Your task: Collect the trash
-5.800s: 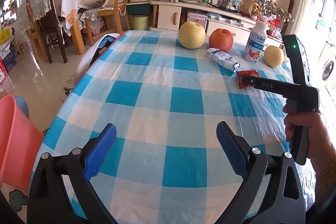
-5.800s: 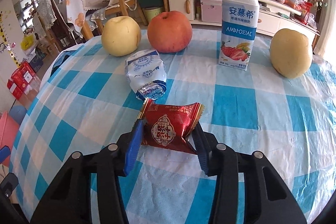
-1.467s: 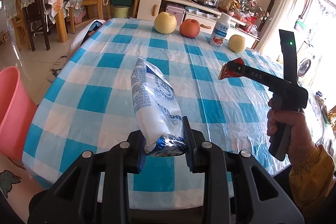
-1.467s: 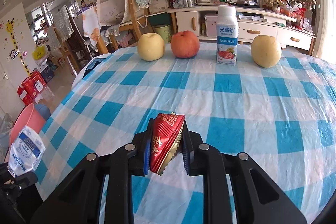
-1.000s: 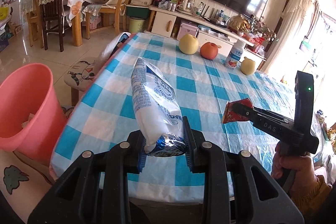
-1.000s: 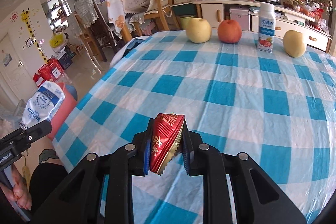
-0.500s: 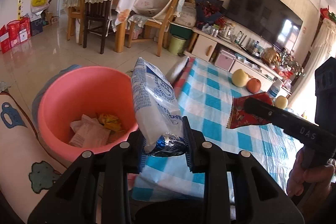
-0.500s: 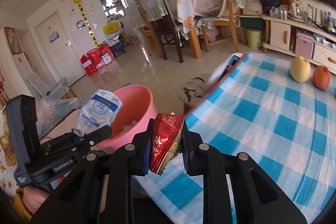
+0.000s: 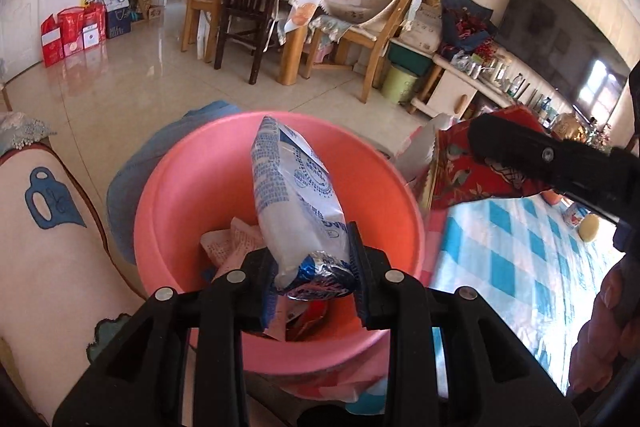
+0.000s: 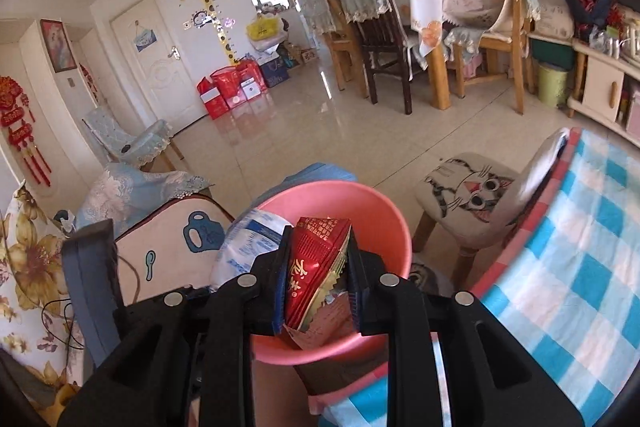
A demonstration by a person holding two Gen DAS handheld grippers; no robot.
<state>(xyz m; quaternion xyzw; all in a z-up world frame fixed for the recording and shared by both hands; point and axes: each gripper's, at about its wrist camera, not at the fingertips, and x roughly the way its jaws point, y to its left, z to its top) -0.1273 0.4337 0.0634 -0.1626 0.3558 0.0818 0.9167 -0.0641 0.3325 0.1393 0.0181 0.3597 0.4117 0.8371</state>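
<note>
Above the pink bin (image 9: 192,187), the left gripper (image 9: 312,283) pinches a white-blue wrapper (image 9: 296,203) while the right gripper (image 10: 316,287), at three o'clock, loosens on a red wrapper (image 10: 316,259) (still between its jaws).

My left wrist view looks steeply down, close over the pink bin (image 9: 192,195). My right wrist view faces the same bin (image 10: 384,215) from beside the checked table (image 10: 592,251); both share it.

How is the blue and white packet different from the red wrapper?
The blue and white packet is puffy and long; the red wrapper is flat and creased. The left claw pinches the packet's foil end; the right claw, loosening, has the wrapper between its pads. Both hang over the pink bin.
</note>
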